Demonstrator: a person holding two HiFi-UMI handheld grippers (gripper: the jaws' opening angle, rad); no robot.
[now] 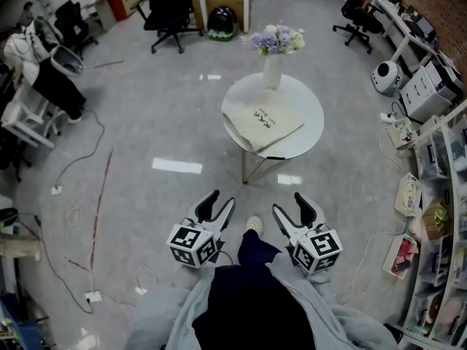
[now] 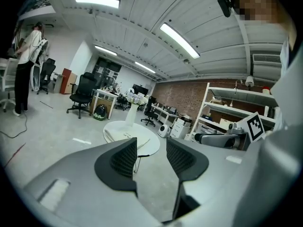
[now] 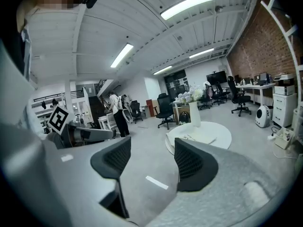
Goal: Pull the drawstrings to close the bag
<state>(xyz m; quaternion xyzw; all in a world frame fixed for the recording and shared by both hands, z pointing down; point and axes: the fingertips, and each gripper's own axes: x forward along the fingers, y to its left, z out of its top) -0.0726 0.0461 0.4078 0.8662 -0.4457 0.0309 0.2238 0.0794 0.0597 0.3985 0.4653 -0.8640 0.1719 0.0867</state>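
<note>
Left hand-held gripper: jaws well apart, nothing between the pads, only bare floor beyond them. Right hand-held gripper: the same, wide and empty. Both are held low in front of the person, side by side, pointing forward, well short of anything to grasp.

Straight ahead, across a stretch of floor, is a small round white tabletop. A cream cloth bag lies flat on its near-left part, turned cornerwise so that one corner points back toward the person and droops just over the near rim. The print on it is too small to read. A short dark cord shows at that near edge (likely a drawstring end; the other one not made out). A white vase of flowers stands at the far rim, just beyond the bag.

Judgement: the bag sits a little right of the midline between the two grippers, so the right one is slightly nearer. Both must go forward to the near rim, where the cord end offers the closest hold. Which side the bag's mouth is on can't be told for certain from here.
</note>
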